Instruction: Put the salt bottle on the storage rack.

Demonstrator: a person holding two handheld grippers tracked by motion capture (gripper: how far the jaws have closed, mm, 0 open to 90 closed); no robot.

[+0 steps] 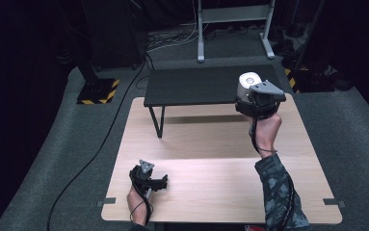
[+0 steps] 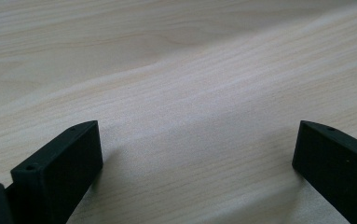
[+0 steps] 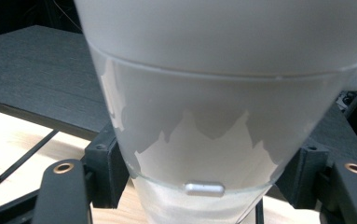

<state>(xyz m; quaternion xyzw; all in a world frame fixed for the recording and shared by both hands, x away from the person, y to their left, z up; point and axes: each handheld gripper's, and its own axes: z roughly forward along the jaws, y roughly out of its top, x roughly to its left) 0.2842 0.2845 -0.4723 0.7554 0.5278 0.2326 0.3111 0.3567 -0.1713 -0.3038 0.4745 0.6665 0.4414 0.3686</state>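
A white device with a frosted lower half and a small silver button is clamped between the jaws of my right gripper. From above, the white device hangs in my right gripper over the right end of a low black shelf. The shelf stands on the far part of the wooden table. My left gripper lies low at the table's near left. Its jaws stand wide apart over bare wood, so the left gripper is open with nothing between them.
The black shelf has thin metal legs on the tabletop. A black cable runs across the grey floor at the left, past a yellow-and-black striped base. Grey stand legs rise behind the table.
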